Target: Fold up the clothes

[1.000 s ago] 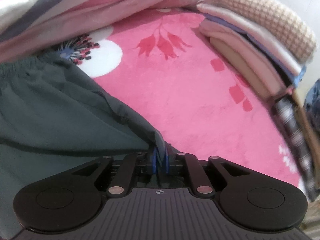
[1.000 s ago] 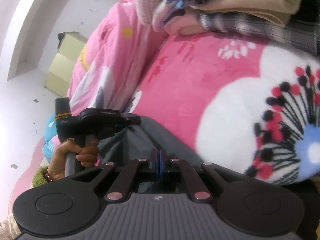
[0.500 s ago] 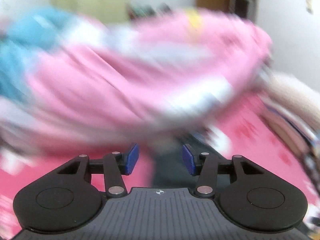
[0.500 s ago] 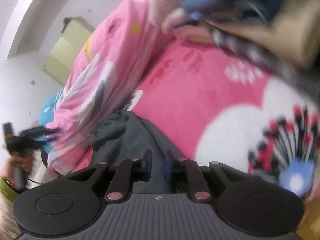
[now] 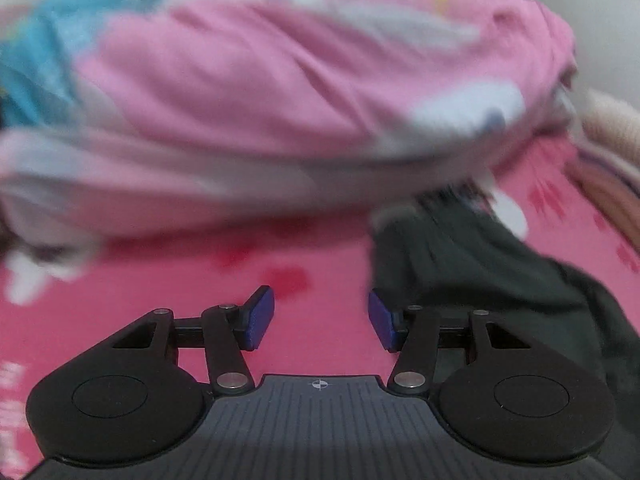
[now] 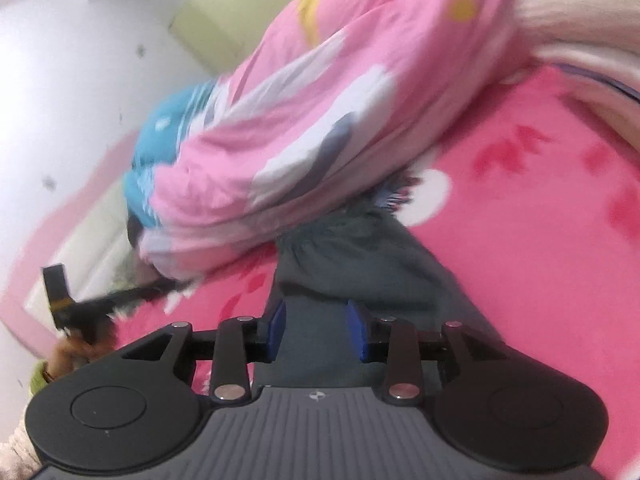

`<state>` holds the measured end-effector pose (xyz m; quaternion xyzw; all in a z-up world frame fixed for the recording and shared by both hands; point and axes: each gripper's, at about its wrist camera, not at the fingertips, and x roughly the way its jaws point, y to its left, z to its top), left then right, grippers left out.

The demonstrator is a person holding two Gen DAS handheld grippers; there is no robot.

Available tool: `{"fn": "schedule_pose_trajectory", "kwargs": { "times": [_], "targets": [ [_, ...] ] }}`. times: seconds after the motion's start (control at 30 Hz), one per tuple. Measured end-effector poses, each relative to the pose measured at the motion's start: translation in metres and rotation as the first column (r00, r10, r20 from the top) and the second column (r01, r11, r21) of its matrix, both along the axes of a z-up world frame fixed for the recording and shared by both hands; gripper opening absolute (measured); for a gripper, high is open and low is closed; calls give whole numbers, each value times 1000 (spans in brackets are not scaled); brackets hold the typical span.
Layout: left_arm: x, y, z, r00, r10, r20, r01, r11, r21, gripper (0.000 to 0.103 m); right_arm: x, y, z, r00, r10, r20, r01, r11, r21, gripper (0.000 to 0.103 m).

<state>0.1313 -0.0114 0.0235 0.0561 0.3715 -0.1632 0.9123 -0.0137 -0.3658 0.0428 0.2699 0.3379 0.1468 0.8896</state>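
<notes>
Left wrist view, left to right: a rolled pink quilt (image 5: 280, 92) fills the upper frame above a pink floral blanket (image 5: 132, 280). The left gripper (image 5: 321, 322), low centre, has its jaws apart with only blanket between them; 1 second ago they pinched the dark grey-green garment (image 5: 472, 264), which now lies released at right, its near end crumpled.

Right wrist view, left to right: the left gripper (image 6: 120, 300) appears blurred at lower left, clear of the cloth. The quilt (image 6: 320, 128) crosses the centre. The right gripper (image 6: 316, 330) hangs over the garment (image 6: 360, 264); its jaws have just been opening, and the cloth seen between them looks free of the pads. A stack of folded clothes (image 6: 580, 32) sits at upper right.

Interpretation: 1 fold is likely laid; both grippers need a fresh hold for the next.
</notes>
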Motion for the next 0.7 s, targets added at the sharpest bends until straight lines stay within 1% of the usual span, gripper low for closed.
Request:
{"fn": "schedule_pose_trajectory", "kwargs": {
  "times": [0.13, 0.27, 0.3, 0.37, 0.47, 0.53, 0.6, 0.67, 0.7],
  "targets": [
    [17, -35, -32, 999, -48, -7, 48, 999, -11, 52, 76, 23, -7, 998, 57, -40, -61, 990, -128, 36],
    [33, -58, -53, 997, -74, 0, 74, 997, 0, 52, 144, 34, -32, 994, 85, -69, -100, 965, -244, 36],
    [36, -61, -57, 997, -79, -5, 79, 997, -1, 52, 157, 35, -40, 993, 95, -76, -111, 961, -253, 36],
    [40, -65, -65, 996, -84, -14, 84, 996, -1, 52, 182, 36, -55, 987, 117, -113, -141, 961, -237, 36],
    [43, -67, -76, 996, -89, -17, 89, 996, 13, 52, 208, 39, -75, 977, 137, -164, -170, 962, -211, 37],
    [43, -64, -78, 995, -94, -15, 94, 995, 18, 52, 218, 43, -84, 972, 152, -179, -188, 959, -211, 37],
    [45, -62, -80, 995, -96, -15, 96, 995, 7, 52, 223, 48, -90, 967, 170, -192, -209, 956, -205, 37],
    [47, -60, -82, 995, -98, -15, 98, 995, -7, 52, 224, 54, -95, 962, 184, -200, -228, 948, -222, 37],
    [47, -60, -83, 995, -96, -14, 96, 995, -10, 53, 223, 58, -96, 962, 190, -197, -236, 942, -240, 35]
  ]
}}
